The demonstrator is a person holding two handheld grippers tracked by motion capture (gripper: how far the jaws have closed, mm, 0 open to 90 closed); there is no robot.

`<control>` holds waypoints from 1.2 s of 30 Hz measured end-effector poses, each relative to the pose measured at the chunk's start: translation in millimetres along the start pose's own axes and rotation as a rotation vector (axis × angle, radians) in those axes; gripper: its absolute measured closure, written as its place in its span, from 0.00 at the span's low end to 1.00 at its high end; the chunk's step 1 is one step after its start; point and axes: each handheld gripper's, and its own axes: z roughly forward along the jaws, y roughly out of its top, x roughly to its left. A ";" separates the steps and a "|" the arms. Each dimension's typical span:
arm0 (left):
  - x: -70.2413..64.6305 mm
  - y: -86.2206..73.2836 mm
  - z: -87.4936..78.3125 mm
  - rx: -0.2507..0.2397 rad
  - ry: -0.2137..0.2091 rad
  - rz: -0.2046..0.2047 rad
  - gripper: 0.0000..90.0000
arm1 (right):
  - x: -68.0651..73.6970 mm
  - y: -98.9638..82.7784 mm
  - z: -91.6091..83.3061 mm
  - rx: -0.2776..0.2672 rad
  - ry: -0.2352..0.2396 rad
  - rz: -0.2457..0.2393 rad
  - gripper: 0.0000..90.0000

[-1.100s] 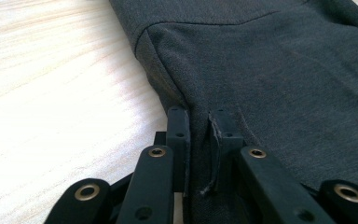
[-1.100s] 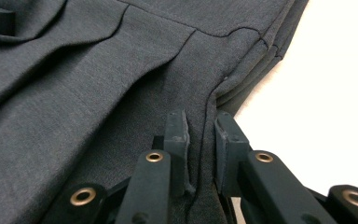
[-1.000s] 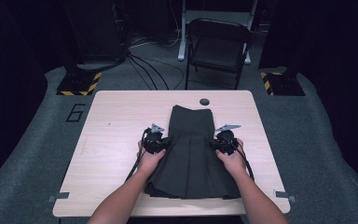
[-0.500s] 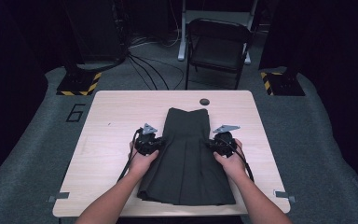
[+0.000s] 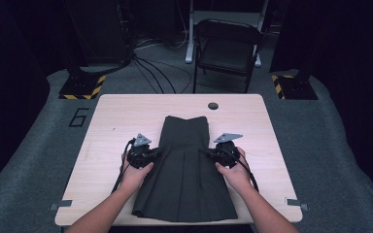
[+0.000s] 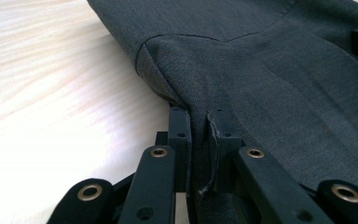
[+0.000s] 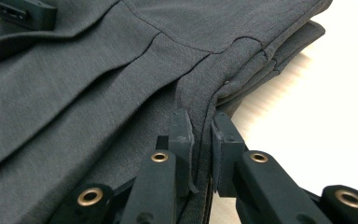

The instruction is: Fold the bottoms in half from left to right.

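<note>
High view: dark skirt (image 5: 184,170) runs lengthwise from lower centre toward upper centre; left gripper (image 5: 151,154) and right gripper (image 5: 212,154) pinch its opposite side edges

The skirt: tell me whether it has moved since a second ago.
Yes. The skirt has slid toward the person: its far end now lies farther from the round hole in the table, and its near hem reaches the table's near edge.
</note>
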 end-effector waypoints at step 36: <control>11.0 -47.5 -4.2 0.046 -0.011 -0.123 0.68 | 12.6 -25.9 27.2 0.073 0.005 -0.008 0.80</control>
